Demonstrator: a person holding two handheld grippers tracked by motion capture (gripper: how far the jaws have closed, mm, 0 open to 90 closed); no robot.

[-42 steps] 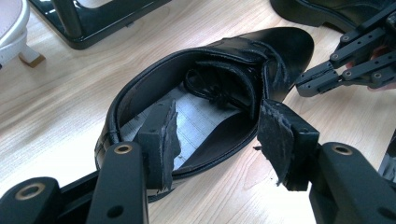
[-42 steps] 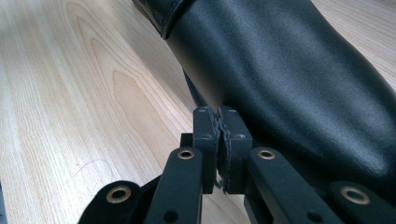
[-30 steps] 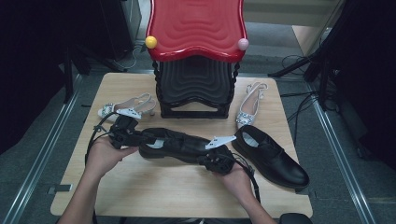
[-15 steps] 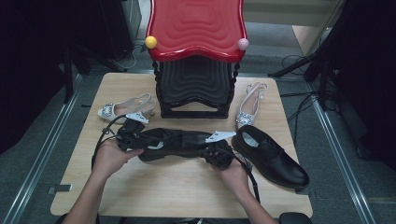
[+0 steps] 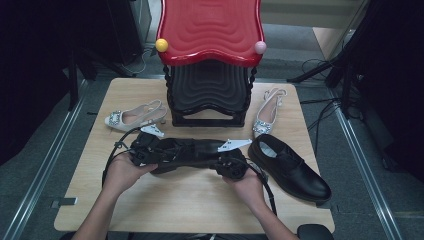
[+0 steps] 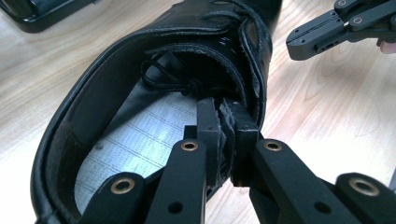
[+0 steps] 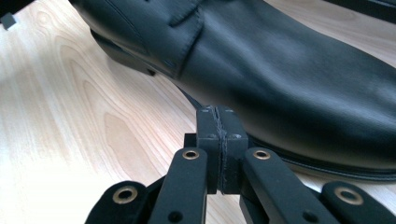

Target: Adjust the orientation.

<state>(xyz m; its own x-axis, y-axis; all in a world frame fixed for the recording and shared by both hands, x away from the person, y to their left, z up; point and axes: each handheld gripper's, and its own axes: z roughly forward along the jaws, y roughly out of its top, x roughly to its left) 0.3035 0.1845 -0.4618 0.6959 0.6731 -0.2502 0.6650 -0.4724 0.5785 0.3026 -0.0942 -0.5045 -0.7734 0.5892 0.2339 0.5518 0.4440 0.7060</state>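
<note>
A black leather lace-up shoe lies across the middle of the wooden table, heel end to the left. My left gripper has just been closing and is shut on the shoe's rim beside the laces, with the leather edge pinched between its pads. My right gripper sits at the toe end on the near side. Its pads are pressed together with nothing between them, and its tips rest right at the shoe's sole edge. The left gripper view has it beside the toe.
A second black shoe lies at the right, toe toward the near right corner. Two white slingback heels flank a black rack with a red top at the back. Cables trail along both table sides.
My left hand has slid right along the shoe's heel end, and its gripper now grips the rim. The right hand has stayed in place.
</note>
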